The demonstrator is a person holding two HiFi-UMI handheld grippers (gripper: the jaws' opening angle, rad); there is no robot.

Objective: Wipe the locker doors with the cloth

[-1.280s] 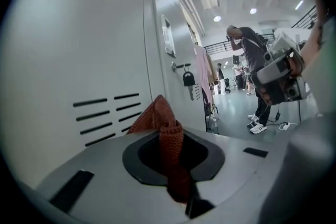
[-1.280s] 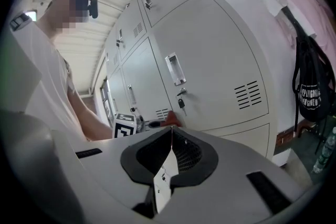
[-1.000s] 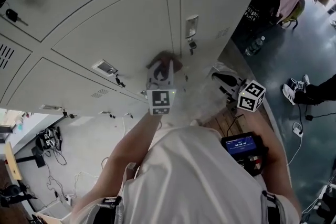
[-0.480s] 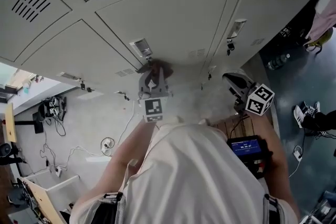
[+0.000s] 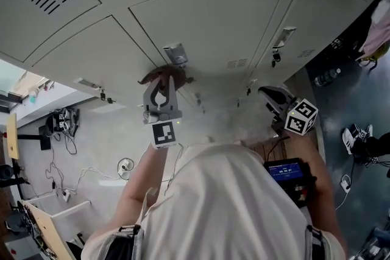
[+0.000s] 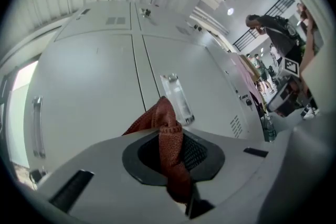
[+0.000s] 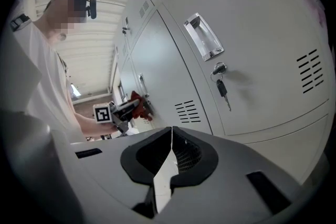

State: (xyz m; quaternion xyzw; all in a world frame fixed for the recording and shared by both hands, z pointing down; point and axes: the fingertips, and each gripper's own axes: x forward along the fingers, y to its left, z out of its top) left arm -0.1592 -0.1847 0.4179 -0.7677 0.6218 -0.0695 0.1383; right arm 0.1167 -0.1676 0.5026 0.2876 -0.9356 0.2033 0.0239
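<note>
Cloth [image 6: 167, 136] | pinched in left tongs [image 5: 162, 77] | arm [image 5: 145, 175] extended to locker door [image 5: 207, 27]

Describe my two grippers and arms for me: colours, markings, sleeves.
Both are light grey plastic, and each carries a cube of black-and-white square markers. The left gripper has a flame-shaped cut-out in its body. The right gripper looks black at its front end. The shirt is white and short-sleeved, leaving the forearms bare. A black device with a blue screen sits by the right forearm.
</note>
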